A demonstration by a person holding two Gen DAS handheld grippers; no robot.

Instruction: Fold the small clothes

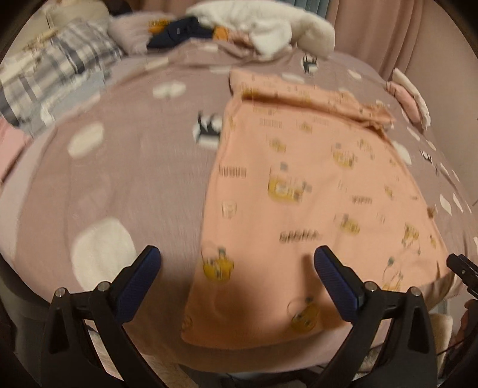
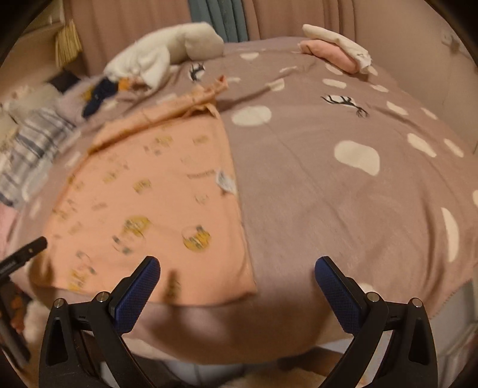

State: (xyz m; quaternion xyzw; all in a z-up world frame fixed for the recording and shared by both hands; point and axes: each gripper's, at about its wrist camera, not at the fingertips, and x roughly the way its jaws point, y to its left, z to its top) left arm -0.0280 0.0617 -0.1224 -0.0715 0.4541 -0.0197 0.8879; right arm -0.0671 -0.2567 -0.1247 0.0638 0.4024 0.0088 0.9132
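In the left wrist view, a plaid cloth [image 1: 56, 68] lies bunched at the far left of the bed, blurred. Beside it spreads the mauve bedspread [image 1: 119, 185] with white spots. At the bed's far end sits a heap: a navy item [image 1: 176, 31] and a white fluffy pile [image 1: 263, 27]. The left gripper [image 1: 237, 262] hangs above the bed's near edge with its blue-padded fingers [image 1: 140, 283] spread wide, holding nothing. Between and beyond them lies the peach garment [image 1: 313, 194], printed with yellow motifs, spread flat on the bedspread with its far end rumpled into a fold. Its near hem sits close to the bed's front edge. Further right, a pink-and-white folded stack [image 1: 409, 95] rests near the far right edge. The tip of the right gripper shows at the right rim.

In the right wrist view, the left gripper's tip pokes in at the left edge. The peach garment [image 2: 149, 194] fills the left half, a small white tag [image 2: 224, 180] at its right edge. The right gripper [image 2: 237, 265] hovers over the garment's near right corner, fingers [image 2: 337, 289] wide apart and empty; the left finger sits over the cloth, the right one over bare bedspread [image 2: 328, 185]. The folded stack [image 2: 337, 50] lies at the far right.
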